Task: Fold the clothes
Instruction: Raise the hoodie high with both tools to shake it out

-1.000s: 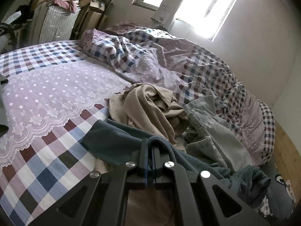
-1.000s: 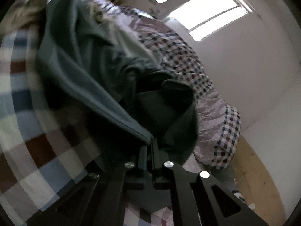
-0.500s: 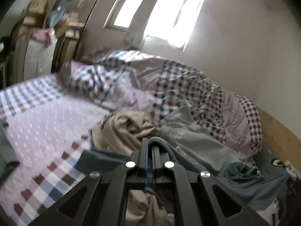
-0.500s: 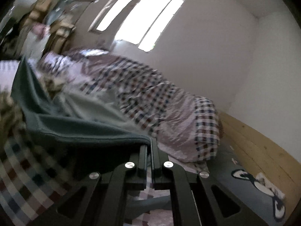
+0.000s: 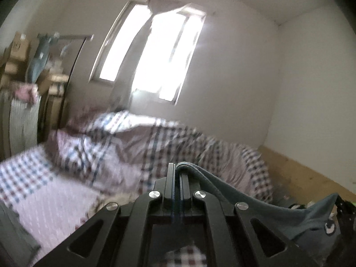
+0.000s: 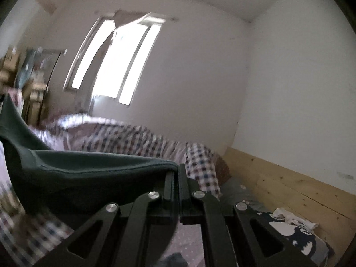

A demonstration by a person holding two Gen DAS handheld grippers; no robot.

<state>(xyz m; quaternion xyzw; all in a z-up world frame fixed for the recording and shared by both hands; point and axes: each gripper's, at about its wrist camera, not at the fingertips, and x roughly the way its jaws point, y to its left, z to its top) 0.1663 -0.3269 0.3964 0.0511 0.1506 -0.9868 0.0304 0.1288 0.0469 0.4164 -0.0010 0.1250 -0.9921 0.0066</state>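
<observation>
We see few containers: far left in the left view, stacked boxes [image 5: 16, 51] beside a pale striped hamper [image 5: 22, 124] with pink cloth [image 5: 25, 92] heaped on its top. What the boxes hold we can't tell; that corner is blurred.

Left gripper [image 5: 176, 170]: jaws pressed together, clamped on an edge of the dark teal garment [image 5: 255, 202]. From the fingertips the cloth runs right and downward, ending in a raised corner at the right edge. It's held up off the bed [image 5: 55, 200].

Right gripper [image 6: 178, 171]: jaws likewise pressed together, pinching the same garment [image 6: 89, 173]. Here the cloth runs left from the fingertips as a wide band with a stitched hem, rising to a peak at the far left edge.

So the garment's long axis lies left-right, spanning between the two grippers, roughly level and slack, sagging in between.

Only the left view shows the hamper, the lace-patterned sheet and the nearer half of the bed. Only the right view shows the wood panel [image 6: 289, 191] along the wall, the printed dark mat [image 6: 296, 235] on the floor and a white crumpled item [image 6: 289, 218] on it. Both views show the bright window [image 5: 155, 53], a checked quilt [image 5: 155, 144] bunched along the far side of the bed, and white walls. Both frames carry motion blur, worst on the bedding.
</observation>
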